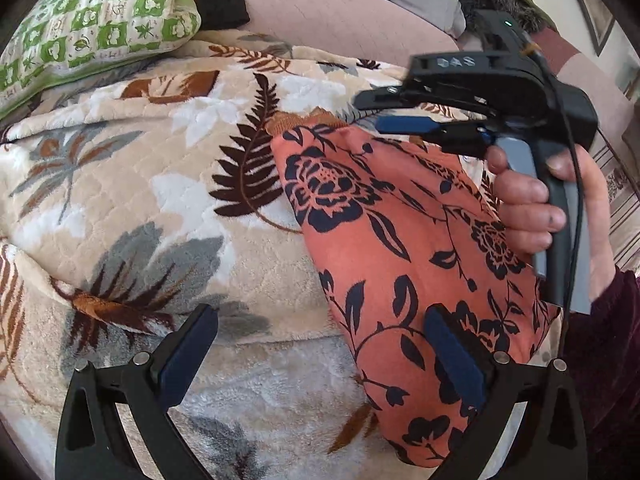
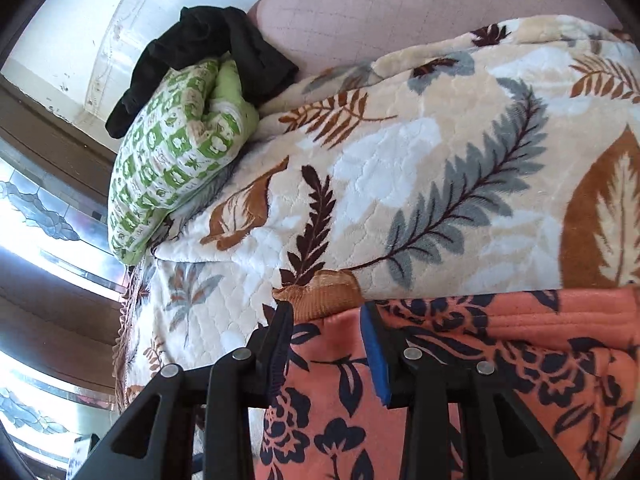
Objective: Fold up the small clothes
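An orange garment with a dark blue flower print lies on the leaf-patterned blanket. My left gripper is open above its near end; the right finger is over the cloth, the left finger over the blanket. My right gripper is at the garment's far edge, held by a hand. In the right wrist view my right gripper stands partly open around the garment near its brown ribbed cuff. I cannot tell if it grips the cloth.
A green and white patterned pillow lies at the far left with a black garment beside it. A pink sofa back rises behind the blanket. A window is at the left in the right wrist view.
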The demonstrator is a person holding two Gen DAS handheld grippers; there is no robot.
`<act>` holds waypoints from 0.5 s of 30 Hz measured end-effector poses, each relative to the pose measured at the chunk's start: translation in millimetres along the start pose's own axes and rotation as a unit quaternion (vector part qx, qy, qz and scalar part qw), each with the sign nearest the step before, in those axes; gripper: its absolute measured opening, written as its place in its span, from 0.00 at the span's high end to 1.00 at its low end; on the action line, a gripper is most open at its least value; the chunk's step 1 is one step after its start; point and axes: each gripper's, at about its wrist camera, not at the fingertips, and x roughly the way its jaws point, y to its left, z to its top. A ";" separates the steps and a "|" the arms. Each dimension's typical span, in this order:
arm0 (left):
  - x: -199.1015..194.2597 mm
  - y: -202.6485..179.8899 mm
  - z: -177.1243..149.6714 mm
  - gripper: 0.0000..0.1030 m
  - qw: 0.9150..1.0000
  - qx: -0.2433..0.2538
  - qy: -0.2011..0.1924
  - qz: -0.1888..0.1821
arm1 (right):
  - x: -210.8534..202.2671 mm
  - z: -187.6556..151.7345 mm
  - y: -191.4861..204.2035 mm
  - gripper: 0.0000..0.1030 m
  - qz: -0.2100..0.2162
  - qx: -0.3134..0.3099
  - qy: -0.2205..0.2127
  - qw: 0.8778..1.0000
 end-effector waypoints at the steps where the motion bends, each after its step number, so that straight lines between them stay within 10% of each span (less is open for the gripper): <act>1: -3.0 1.2 1.6 0.00 1.000 -0.002 -0.008 0.002 | -13.4 -1.7 -3.5 0.63 -0.003 0.001 -0.007 1.000; 6: -11.4 10.2 8.1 0.00 0.999 -0.038 -0.036 0.003 | -76.8 -22.7 -41.2 0.37 0.003 0.058 -0.031 0.998; 15: -1.3 -3.1 6.8 0.00 0.996 -0.063 -0.027 -0.049 | -136.5 -81.2 -124.0 0.37 -0.033 0.125 -0.038 0.991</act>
